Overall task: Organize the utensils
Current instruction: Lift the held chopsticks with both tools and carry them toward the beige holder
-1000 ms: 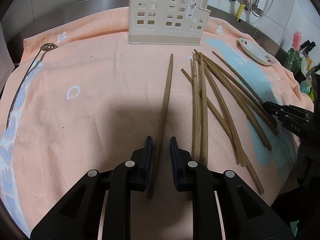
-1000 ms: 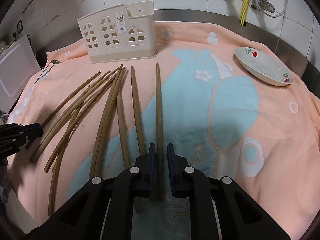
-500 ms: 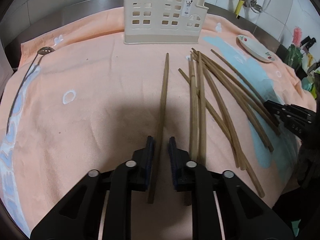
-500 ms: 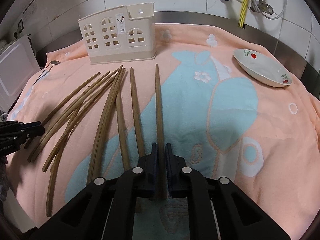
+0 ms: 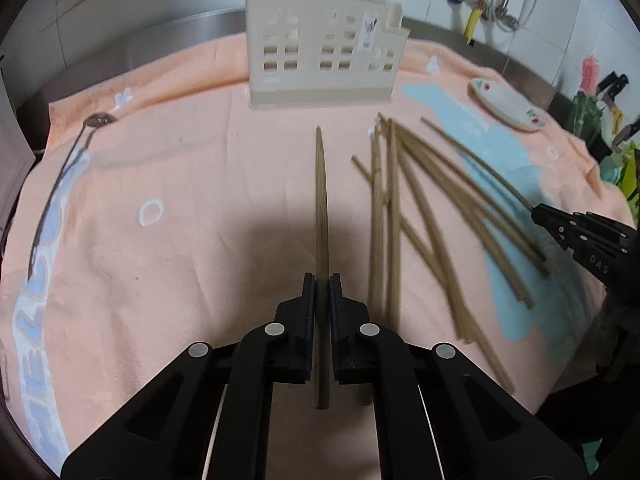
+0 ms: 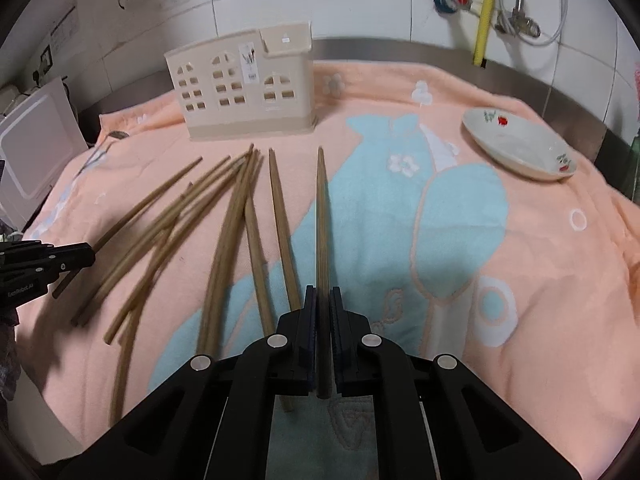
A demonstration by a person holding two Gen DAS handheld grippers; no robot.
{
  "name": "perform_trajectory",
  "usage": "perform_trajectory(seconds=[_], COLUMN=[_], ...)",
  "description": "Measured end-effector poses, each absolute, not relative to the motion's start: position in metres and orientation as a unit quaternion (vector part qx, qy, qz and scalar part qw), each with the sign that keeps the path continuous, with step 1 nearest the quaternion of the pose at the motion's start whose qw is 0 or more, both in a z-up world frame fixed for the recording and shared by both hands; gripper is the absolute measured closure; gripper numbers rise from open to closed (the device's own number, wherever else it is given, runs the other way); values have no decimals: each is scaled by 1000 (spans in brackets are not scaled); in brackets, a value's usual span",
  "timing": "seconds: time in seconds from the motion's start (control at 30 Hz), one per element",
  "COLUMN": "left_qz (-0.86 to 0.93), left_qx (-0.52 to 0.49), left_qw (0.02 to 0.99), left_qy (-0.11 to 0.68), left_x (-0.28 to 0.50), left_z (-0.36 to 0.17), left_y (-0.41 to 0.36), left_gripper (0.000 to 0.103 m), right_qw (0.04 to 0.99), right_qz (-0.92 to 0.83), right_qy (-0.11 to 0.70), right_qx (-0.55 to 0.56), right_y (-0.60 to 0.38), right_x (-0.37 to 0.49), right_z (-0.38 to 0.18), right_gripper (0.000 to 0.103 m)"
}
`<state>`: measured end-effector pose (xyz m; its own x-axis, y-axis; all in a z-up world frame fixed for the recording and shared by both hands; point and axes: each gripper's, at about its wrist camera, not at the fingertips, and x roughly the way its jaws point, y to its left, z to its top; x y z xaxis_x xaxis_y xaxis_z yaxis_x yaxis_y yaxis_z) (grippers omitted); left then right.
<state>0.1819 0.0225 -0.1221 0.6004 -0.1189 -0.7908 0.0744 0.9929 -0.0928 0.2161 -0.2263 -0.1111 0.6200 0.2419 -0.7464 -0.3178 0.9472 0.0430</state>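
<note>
Gripping one chopstick (image 5: 322, 216) tight, the left claw (image 5: 322, 280) is seen low in the left wrist view. The stick is squeezed between the two black fingers (image 5: 307, 300), and its thin tip is pointed at the cream holder (image 5: 322, 56) with the little windows. The holder is stood upright at the far side of the orange towel (image 5: 180, 184) that is spread over the counter.

The right claw (image 6: 322, 292) is clenched too, on a chopstick of its own (image 6: 321, 216). That stick is also pointed away, toward the holder (image 6: 244, 88) and a bit to the right of it.

A loose pile of chopsticks (image 5: 424, 208) is left lying flat on the towel between the two claws (some are crossed over each other). In the right wrist view the same pile (image 6: 192, 232) is seen to the left of the held stick, and one more single stick (image 6: 282, 232) is lain just beside it.

A white dish (image 6: 520, 146) with red marks is set on the towel, well apart from the sticks, on the right. A metal spoon (image 5: 60, 172) is laid at the far left edge of the towel. Pipes and a yellow hose (image 6: 486, 12) are fixed on the tiled wall behind.
</note>
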Motion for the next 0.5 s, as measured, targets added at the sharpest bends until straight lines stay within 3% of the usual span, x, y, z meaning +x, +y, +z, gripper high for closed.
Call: perform_trajectory(seconds=[0.5], left_qz=[-72], left_qx=[-24], left_qw=[929], left_qy=[362], left_x=[171], left_z=[-49], left_y=[24], left_gripper=[98], right_qw=[927], right_qz=[179], right_qy=[325], right_qx=[-62], right_y=[-216], right_x=[214], right_z=[-30], right_gripper=[97])
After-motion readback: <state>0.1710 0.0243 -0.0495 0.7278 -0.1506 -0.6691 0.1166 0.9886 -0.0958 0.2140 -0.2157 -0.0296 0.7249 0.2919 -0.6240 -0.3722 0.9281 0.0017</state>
